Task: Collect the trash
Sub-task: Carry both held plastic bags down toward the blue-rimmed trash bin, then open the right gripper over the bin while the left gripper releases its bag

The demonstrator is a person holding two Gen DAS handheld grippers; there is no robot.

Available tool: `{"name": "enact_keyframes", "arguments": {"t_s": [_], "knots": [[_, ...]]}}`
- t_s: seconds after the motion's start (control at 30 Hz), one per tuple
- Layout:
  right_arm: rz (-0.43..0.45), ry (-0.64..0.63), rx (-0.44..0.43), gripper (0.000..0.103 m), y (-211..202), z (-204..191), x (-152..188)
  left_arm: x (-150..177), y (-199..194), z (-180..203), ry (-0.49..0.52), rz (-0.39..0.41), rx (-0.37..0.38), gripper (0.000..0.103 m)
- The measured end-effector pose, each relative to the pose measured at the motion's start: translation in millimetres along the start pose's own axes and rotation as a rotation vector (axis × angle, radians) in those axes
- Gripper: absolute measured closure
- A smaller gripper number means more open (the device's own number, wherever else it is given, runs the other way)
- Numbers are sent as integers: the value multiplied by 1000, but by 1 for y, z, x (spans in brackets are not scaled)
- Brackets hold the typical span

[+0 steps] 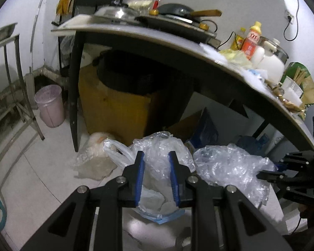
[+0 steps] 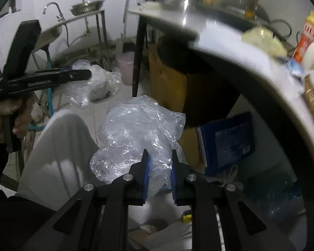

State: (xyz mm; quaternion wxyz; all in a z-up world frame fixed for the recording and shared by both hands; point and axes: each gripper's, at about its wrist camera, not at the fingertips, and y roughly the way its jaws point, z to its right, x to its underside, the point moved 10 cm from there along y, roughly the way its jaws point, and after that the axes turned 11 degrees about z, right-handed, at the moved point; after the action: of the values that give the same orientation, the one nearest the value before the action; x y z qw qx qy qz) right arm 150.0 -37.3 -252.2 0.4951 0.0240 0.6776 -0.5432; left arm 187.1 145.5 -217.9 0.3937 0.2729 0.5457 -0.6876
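Black fingers with blue pads fill the bottom of each wrist view. Between those of the left gripper [image 1: 156, 154] sits a crumpled clear plastic bag [image 1: 163, 148], and both pads press on it with only a narrow gap. This bag hangs above the pale tiled floor [image 1: 37, 167], its lower part with a blue edge drooping below the fingers. Just to its right in the same view is a second clear plastic bag [image 1: 230, 167], with the black tips of the right gripper [image 1: 268, 174] at its far side.

From the right wrist view, the right gripper [image 2: 159, 155] is closed narrowly on that second bag [image 2: 140, 125], which bulges up and forward past the fingers. A hand [image 2: 12, 117] at the left edge grips the handle of the left gripper [image 2: 81, 75], whose own bag trails beyond its tip.

Behind both bags stands a black-legged table [image 1: 136, 35] loaded with pans and bottles, a yellow-brown cardboard box [image 1: 115, 108] beneath it. A pink bin [image 1: 50, 104] stands on the floor by the wall, left of the table leg.
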Motion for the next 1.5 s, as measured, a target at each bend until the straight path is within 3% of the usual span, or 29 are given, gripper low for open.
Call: {"name": "enact_keyframes", "arguments": {"t_s": [0.8, 0.93, 1.03, 1.5], "knots": [[-266, 144, -72, 87, 175, 22, 55, 72, 105, -40, -76, -214, -41, 81], [-306, 176, -78, 73, 199, 25, 65, 82, 117, -41, -75, -248, -50, 81], [-308, 209, -86, 51, 206, 29, 68, 85, 123, -38, -78, -270, -47, 81], [-266, 297, -69, 51, 185, 67, 85, 121, 158, 13, -35, -391, 15, 81]]}}
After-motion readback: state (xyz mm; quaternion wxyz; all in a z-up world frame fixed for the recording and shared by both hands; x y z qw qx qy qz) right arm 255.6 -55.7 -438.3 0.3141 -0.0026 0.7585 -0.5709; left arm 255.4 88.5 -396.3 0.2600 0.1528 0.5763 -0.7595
